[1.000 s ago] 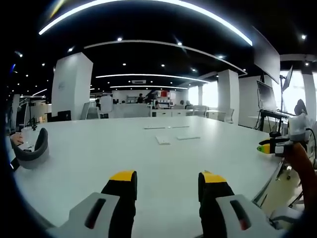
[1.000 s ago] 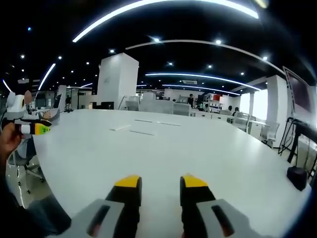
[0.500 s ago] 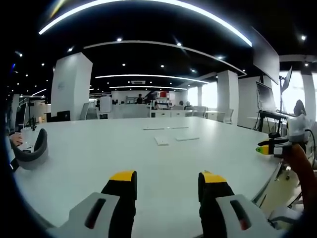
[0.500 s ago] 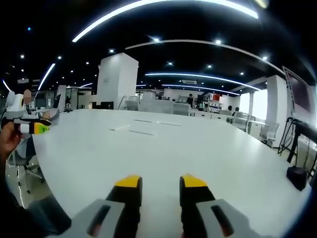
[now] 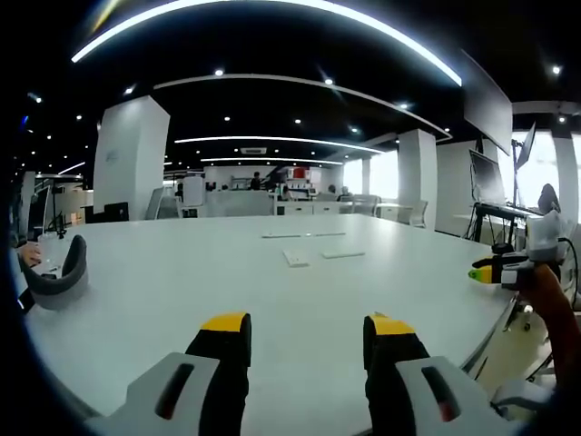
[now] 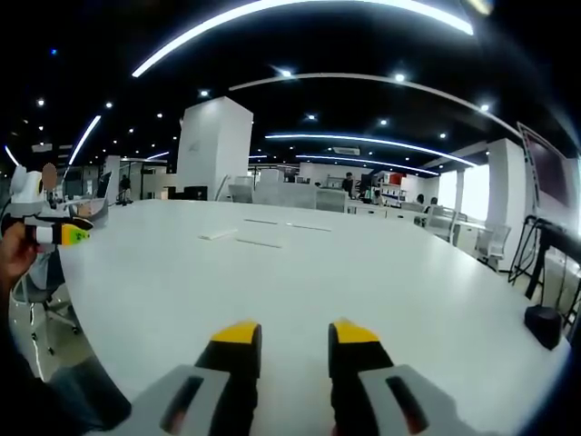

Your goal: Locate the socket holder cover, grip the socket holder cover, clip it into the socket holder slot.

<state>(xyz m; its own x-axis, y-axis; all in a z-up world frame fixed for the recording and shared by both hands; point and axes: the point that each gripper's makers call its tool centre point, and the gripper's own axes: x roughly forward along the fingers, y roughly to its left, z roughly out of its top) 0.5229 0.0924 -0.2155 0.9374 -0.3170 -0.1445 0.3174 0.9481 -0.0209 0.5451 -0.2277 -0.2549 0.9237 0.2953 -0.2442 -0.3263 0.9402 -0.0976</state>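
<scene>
1. Evidently a search pose: left gripper (image 5: 307, 329) jaws wide, empty, low over the table (image 5: 163, 272).
2. Right gripper (image 6: 286, 334) — narrower gap, also empty.
3. Flat white pieces (image 5: 297, 258) at frame centre — presumably the cover and holder; too small to tell.

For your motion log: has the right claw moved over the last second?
No. In the right gripper view, the right claw sits unchanged against the white table and pillar.

- Bench (image 5: 182, 272) lies bare ahead of the left gripper (image 5: 307, 329); the open jaws hold nothing.
- Far off, flat white pieces (image 5: 297, 258) lie mid-bench, low.
- Dark curved object (image 5: 56, 272) sits at the left edge.
- Right gripper (image 6: 285, 336) has bare bench (image 6: 381, 272) ahead; a black object (image 6: 545, 325) sits at the right edge.
</scene>
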